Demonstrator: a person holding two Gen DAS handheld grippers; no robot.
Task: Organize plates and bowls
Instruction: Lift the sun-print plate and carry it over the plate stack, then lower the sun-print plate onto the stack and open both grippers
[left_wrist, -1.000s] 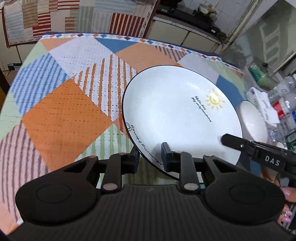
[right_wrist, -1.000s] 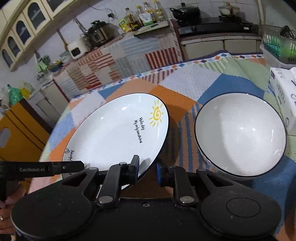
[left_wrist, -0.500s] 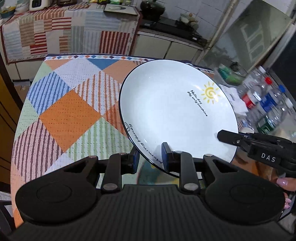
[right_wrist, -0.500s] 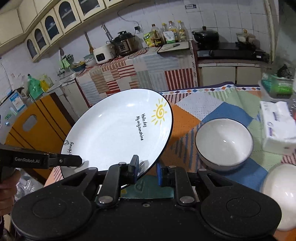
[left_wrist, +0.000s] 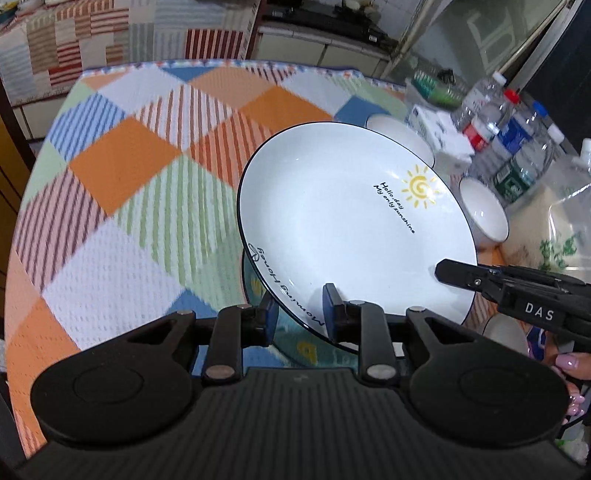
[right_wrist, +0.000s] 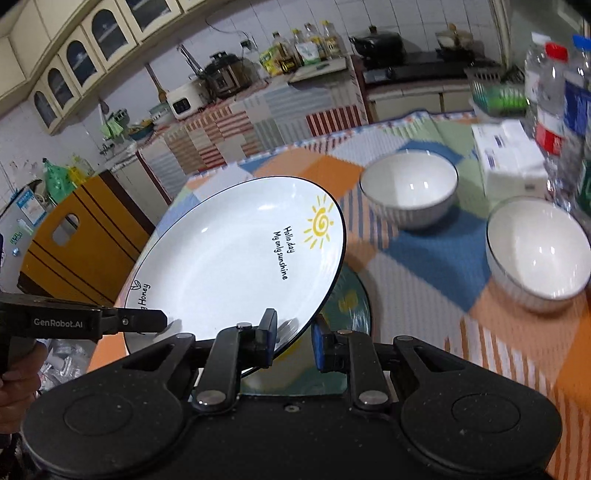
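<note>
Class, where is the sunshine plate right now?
The sunshine plate is held tilted above a green plate, gripped by the left gripper and right gripper, left of two bowls.

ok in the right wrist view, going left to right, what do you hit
left gripper → sun plate → right gripper → far bowl → near bowl
</note>
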